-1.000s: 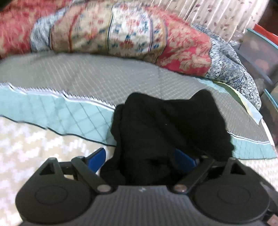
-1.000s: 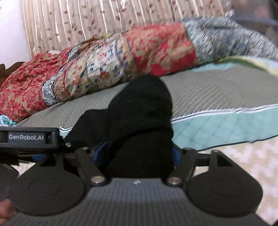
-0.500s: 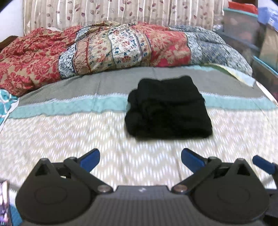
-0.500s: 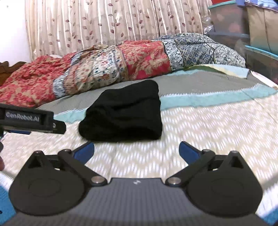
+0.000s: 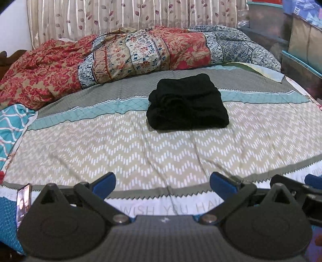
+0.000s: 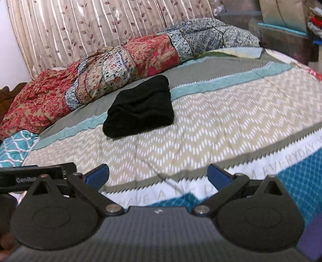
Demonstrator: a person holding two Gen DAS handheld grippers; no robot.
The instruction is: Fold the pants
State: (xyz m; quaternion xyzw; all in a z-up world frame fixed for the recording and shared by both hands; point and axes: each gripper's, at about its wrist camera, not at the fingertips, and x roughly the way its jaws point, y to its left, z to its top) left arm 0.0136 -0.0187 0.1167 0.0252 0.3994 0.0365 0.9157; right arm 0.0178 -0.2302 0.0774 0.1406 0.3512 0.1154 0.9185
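A pair of black pants, folded into a compact rectangular bundle, lies on a bed covered by a patterned bedspread of beige zigzags with teal and grey bands. The bundle sits toward the far middle of the bed, straddling the teal band. Behind it, a rumpled red, cream and blue floral quilt runs along a leaf-print curtain. Near the camera, the left gripper and right gripper both hang with jaws spread wide, released and holding nothing, well apart from the pants.
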